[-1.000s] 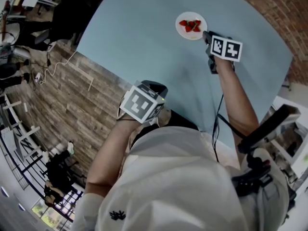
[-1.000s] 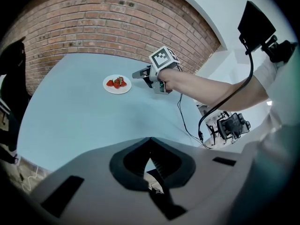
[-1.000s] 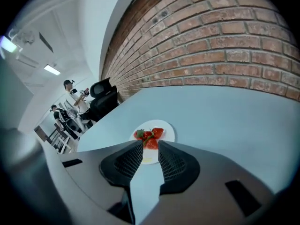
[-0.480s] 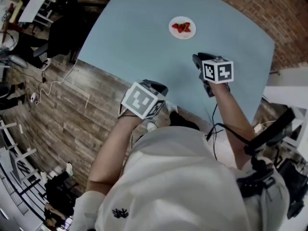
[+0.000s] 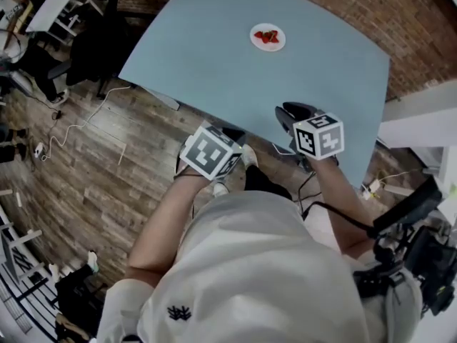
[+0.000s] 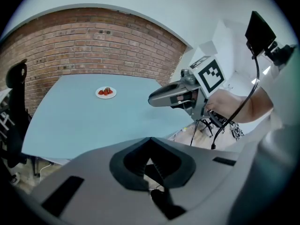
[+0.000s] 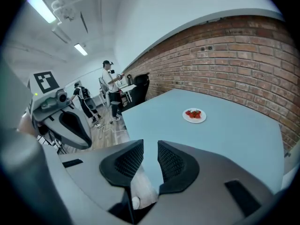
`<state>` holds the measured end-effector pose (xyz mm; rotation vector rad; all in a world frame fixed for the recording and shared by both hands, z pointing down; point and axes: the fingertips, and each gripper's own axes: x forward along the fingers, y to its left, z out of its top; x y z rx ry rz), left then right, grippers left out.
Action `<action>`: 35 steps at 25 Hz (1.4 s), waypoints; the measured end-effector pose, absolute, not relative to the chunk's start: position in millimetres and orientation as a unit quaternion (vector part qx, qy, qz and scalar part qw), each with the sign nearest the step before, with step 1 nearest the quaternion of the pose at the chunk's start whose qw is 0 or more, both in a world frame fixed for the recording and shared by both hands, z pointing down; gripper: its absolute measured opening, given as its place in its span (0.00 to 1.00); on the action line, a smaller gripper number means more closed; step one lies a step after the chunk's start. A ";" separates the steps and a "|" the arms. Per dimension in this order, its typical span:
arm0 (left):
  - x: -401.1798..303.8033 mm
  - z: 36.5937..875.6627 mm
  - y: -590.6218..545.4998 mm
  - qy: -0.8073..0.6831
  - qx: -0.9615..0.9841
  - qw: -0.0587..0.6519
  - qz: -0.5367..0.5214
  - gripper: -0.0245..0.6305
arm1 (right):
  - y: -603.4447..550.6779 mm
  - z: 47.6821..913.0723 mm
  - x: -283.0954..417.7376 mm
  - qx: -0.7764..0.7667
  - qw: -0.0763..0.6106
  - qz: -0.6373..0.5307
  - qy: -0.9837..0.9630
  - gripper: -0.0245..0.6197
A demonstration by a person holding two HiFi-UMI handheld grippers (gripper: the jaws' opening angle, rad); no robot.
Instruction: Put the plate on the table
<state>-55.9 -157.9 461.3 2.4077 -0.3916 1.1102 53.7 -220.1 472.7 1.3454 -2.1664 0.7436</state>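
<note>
A small white plate (image 5: 268,37) with red strawberries rests on the far part of the light blue table (image 5: 214,56). It also shows in the left gripper view as the plate (image 6: 106,93) and in the right gripper view as the plate (image 7: 194,115). My right gripper (image 5: 284,114) hangs over the table's near edge, far from the plate. Its jaws (image 7: 150,156) stand apart with nothing between them. My left gripper (image 5: 230,133) is held off the table over the wooden floor. Its jaws (image 6: 150,143) are closed together and empty.
A brick wall (image 6: 93,46) runs behind the table. A black office chair (image 6: 16,107) stands at the table's left end. Cables (image 5: 71,131) lie on the wooden floor. People (image 7: 110,86) stand by desks in the background of the right gripper view.
My right gripper has pulled back from beside the plate to the table's near edge. The plate stays on the table and now looks farther off. The left gripper has hardly moved.
</note>
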 end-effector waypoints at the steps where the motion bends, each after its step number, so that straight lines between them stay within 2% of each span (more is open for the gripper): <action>1: -63.2 459.5 -146.9 -0.142 0.877 0.225 0.401 0.04 | -205.2 466.1 42.8 0.490 0.239 0.267 -0.795 0.20; 6: -92.3 455.6 -107.3 -0.139 0.883 0.218 0.392 0.04 | -149.2 444.5 -2.7 0.482 0.234 0.251 -0.806 0.20; 16: -100.7 457.4 -78.1 -0.134 0.889 0.208 0.386 0.04 | -98.2 436.8 -20.1 0.477 0.236 0.236 -0.813 0.20; 18: -107.3 456.8 -66.4 -0.132 0.890 0.205 0.385 0.04 | -84.1 435.0 -28.5 0.477 0.239 0.232 -0.813 0.16; 26: -115.6 446.8 -51.9 -0.140 0.892 0.200 0.381 0.04 | -65.6 427.6 -44.8 0.464 0.245 0.217 -0.823 0.16; 35: -118.5 447.8 -44.6 -0.145 0.889 0.205 0.382 0.04 | -59.5 426.8 -50.6 0.452 0.255 0.204 -0.830 0.11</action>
